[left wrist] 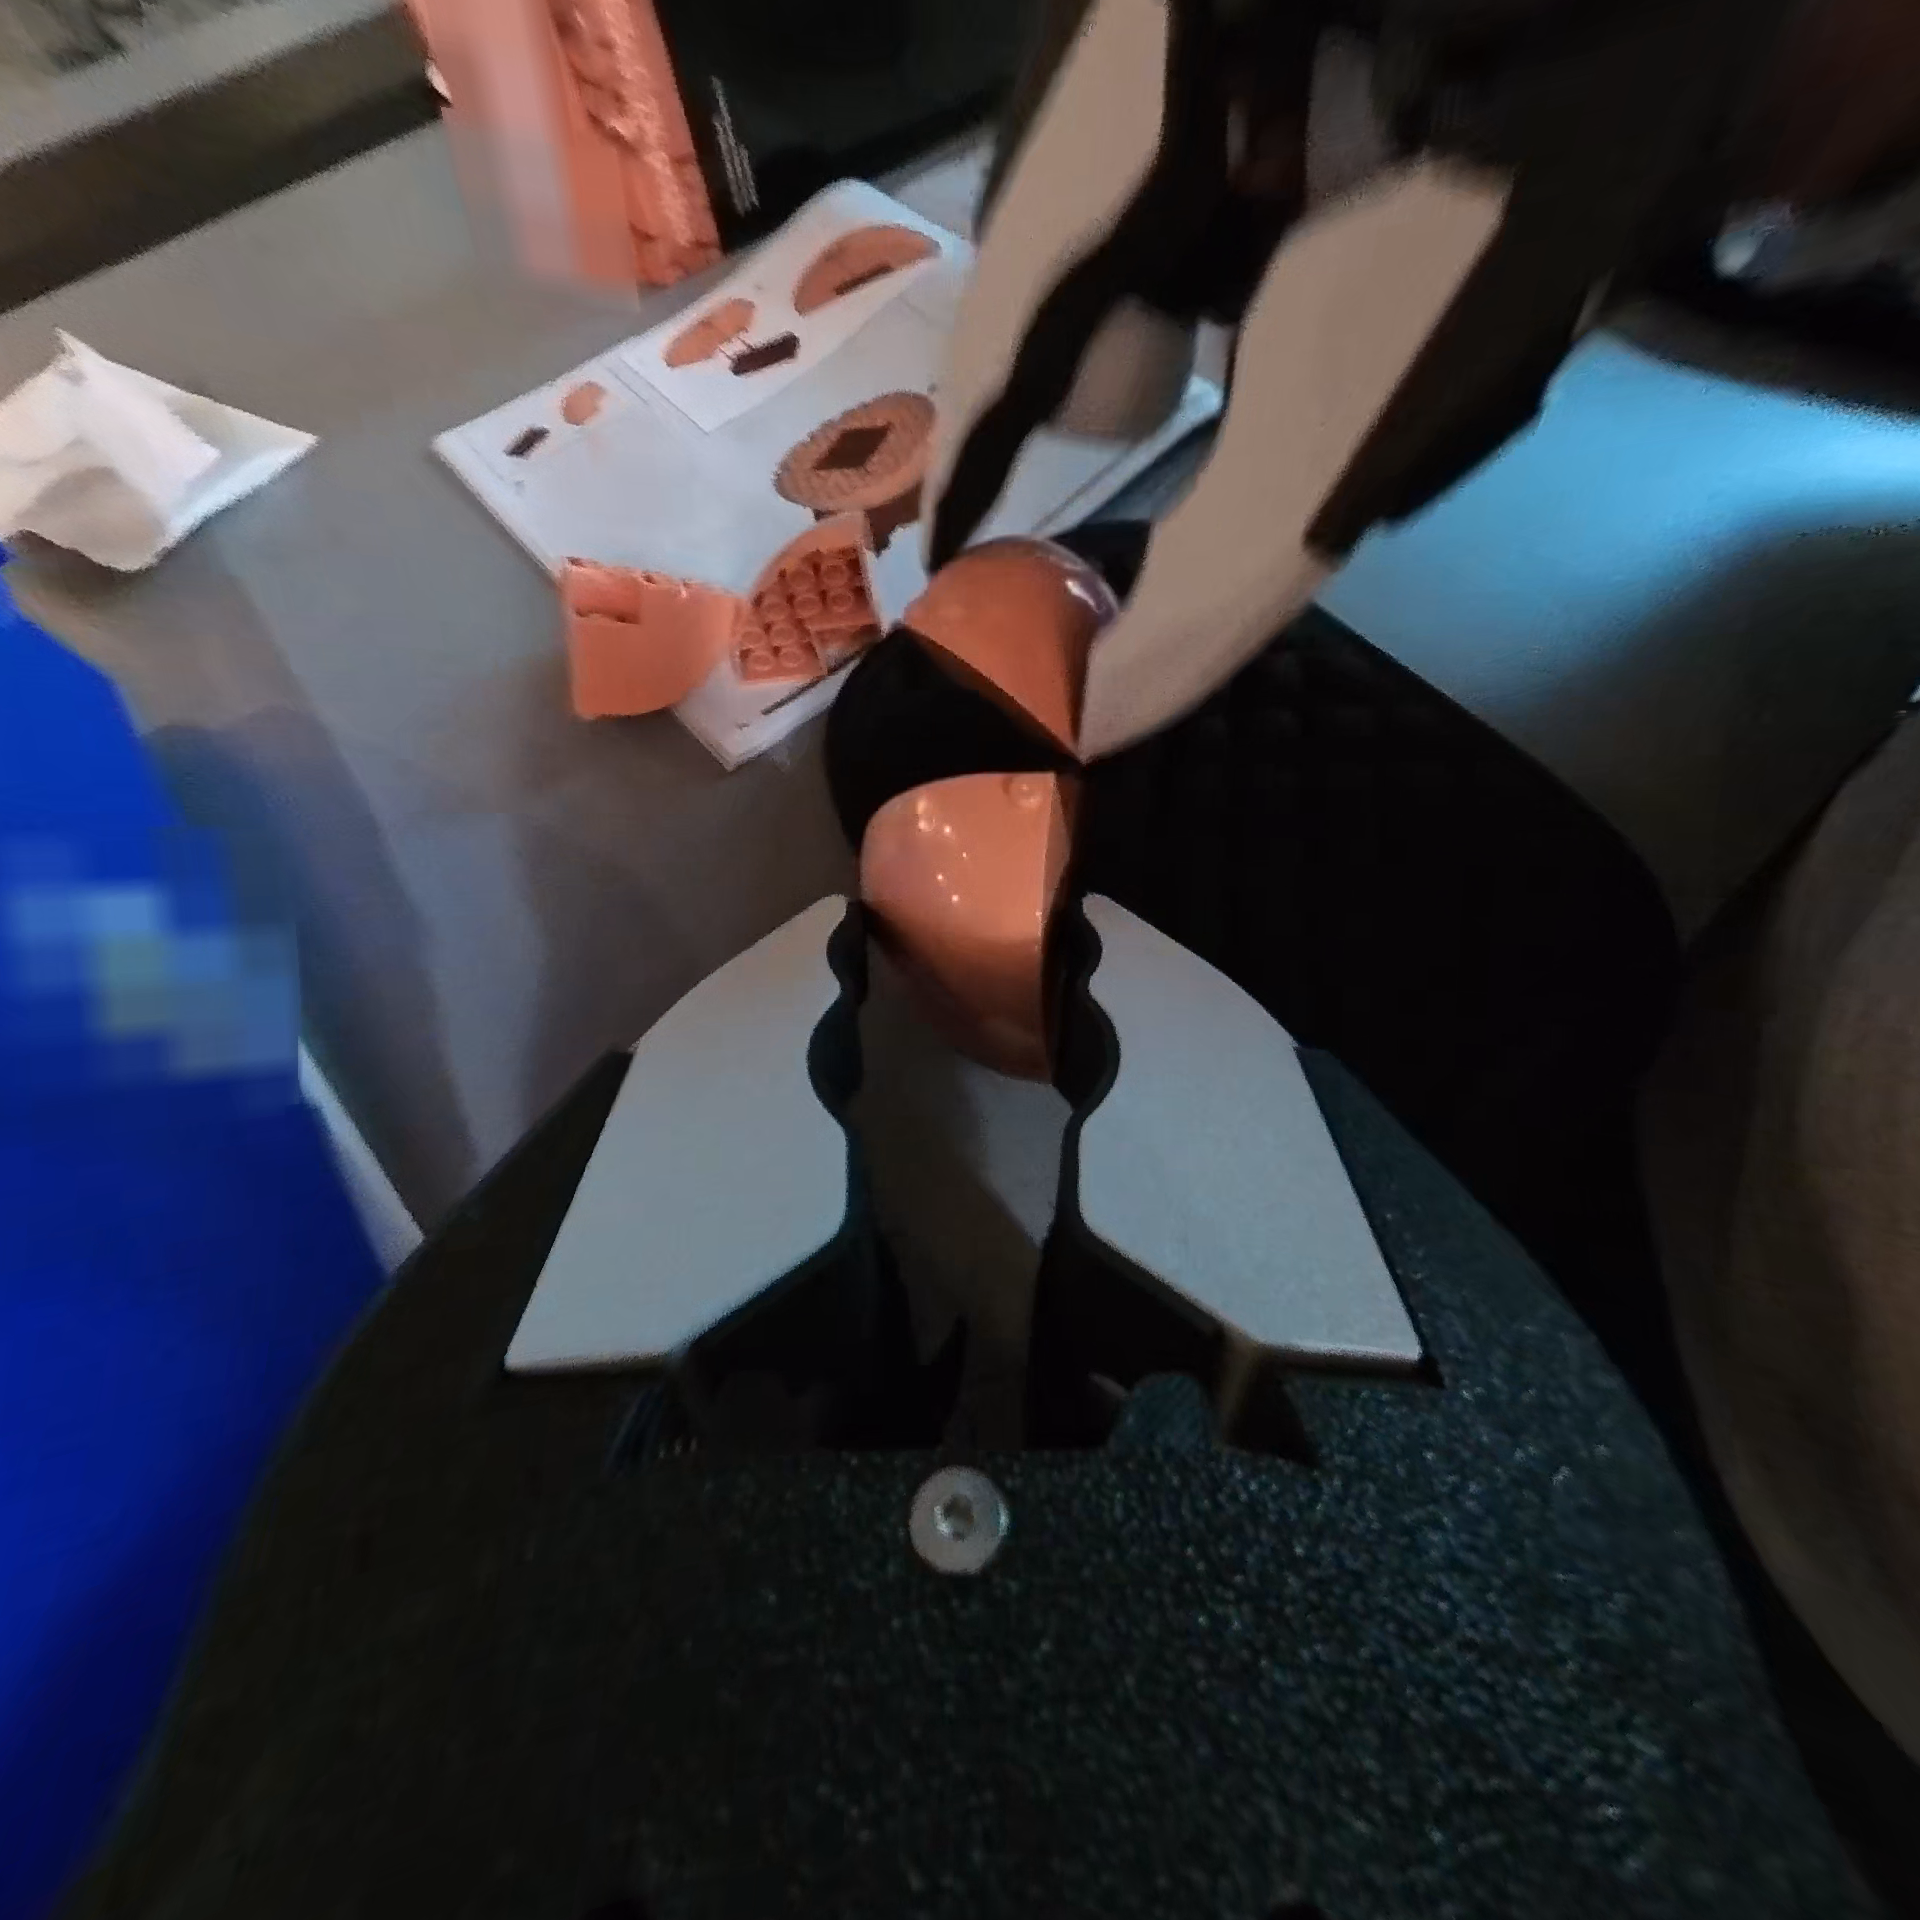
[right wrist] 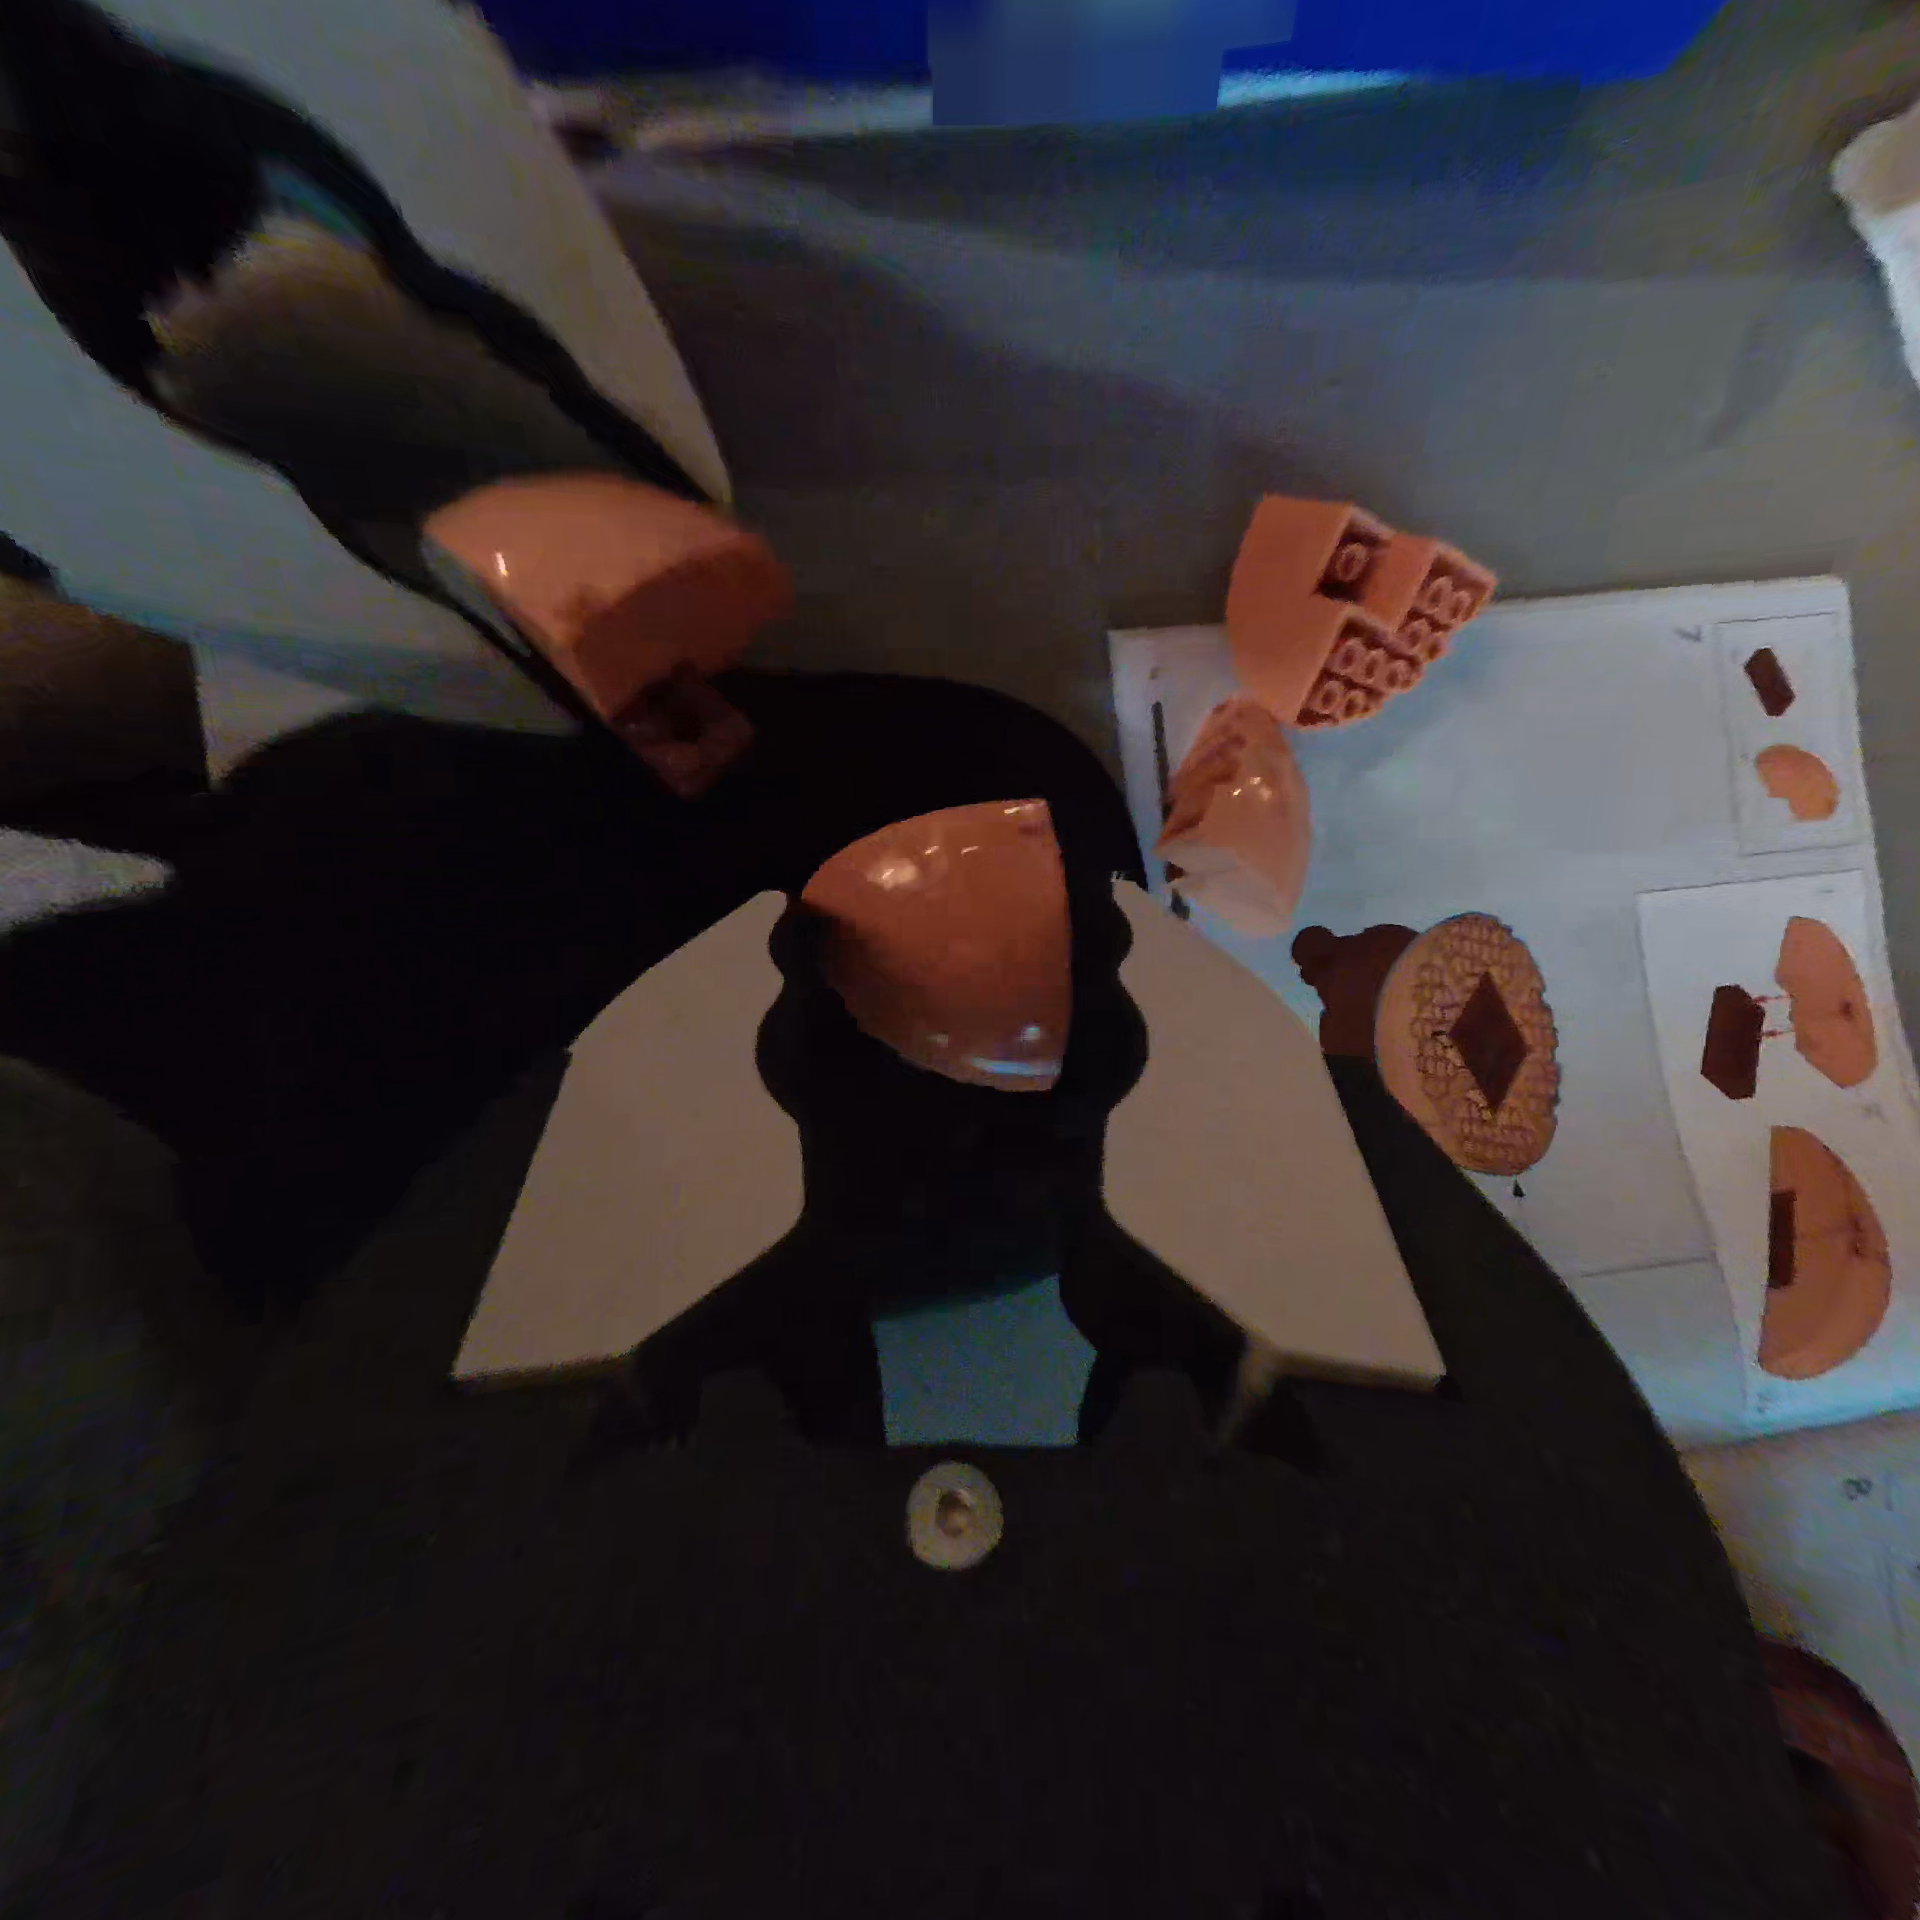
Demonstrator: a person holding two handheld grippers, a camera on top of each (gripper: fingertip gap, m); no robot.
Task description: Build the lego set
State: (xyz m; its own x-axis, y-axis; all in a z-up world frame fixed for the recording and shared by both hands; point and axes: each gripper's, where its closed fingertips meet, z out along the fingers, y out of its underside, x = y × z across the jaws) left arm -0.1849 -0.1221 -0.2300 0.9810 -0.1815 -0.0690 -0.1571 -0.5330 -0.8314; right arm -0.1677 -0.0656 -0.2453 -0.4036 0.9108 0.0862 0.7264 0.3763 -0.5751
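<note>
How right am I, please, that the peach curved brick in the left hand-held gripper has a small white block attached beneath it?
Not quite: the small block attached beneath the peach curved brick in the left hand-held gripper is dark brown, not white, as the right wrist view shows.

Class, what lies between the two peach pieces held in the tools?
In the right wrist view, a dark brown brick, attached beneath the left tool's peach piece.
</note>
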